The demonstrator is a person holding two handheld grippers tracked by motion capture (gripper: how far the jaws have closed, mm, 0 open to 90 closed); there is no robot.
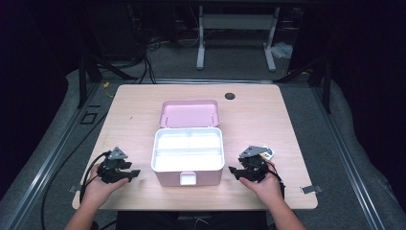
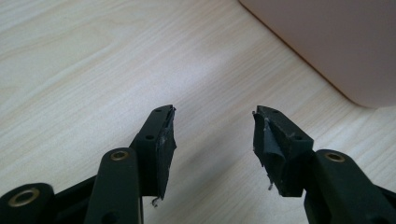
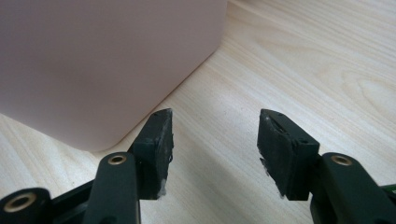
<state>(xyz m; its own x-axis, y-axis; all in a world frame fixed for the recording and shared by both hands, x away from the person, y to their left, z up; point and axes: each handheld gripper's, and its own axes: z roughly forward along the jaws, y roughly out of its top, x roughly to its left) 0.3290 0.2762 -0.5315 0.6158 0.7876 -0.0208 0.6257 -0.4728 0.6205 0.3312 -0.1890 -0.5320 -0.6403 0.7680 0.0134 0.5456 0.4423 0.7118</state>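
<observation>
box (image 1: 187,163) seen mid-bench (image 1: 268,110), long axis left-right, lid hinged back, latch toward person | left gripper (image 1: 130,174) and right gripper (image 1: 234,170) flanked it, jaws held apart, nothing gripped

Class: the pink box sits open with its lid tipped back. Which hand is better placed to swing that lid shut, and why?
Neither, clearly. The left gripper and right gripper both rest open beside the pink box, level with its front. The lid stands centred behind, about equally far from each; right, if one must choose.
</observation>
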